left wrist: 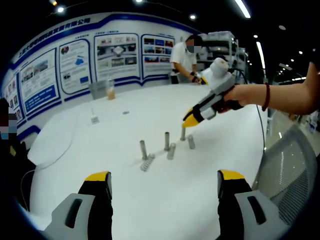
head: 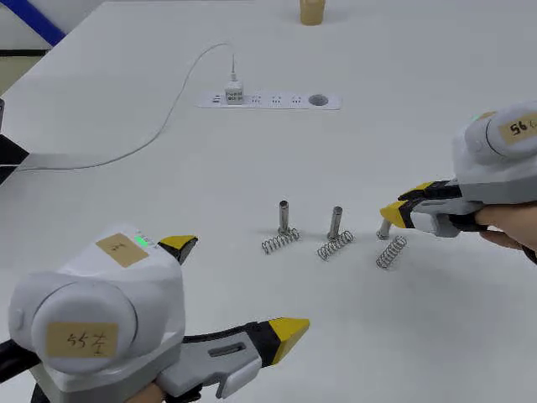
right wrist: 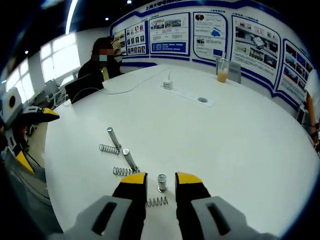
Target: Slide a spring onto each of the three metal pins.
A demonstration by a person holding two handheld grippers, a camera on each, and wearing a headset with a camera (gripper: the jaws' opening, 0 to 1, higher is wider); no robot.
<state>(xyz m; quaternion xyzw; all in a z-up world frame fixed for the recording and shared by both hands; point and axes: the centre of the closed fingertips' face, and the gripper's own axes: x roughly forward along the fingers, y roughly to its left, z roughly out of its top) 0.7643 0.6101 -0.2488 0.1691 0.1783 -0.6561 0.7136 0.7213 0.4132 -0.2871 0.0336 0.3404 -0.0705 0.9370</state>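
Note:
Three short metal pins stand upright in a row on the white table: left pin (head: 284,216), middle pin (head: 336,222), right pin (head: 383,228). A loose spring lies in front of each: (head: 280,241), (head: 336,245), (head: 391,251). My right gripper (head: 393,214) comes in from the right. In its own view the jaws are narrowly open around the right pin (right wrist: 161,182), with a small gap on each side, and a spring (right wrist: 157,201) lies below it. My left gripper (head: 235,285) is wide open near the front left, holding nothing, well short of the pins (left wrist: 167,141).
A white power strip (head: 270,100) with a plugged charger (head: 234,90) and a cable lies further back. A cup (head: 312,10) stands at the far edge. One person stands beyond the table (left wrist: 185,50); another sits at it (right wrist: 102,60).

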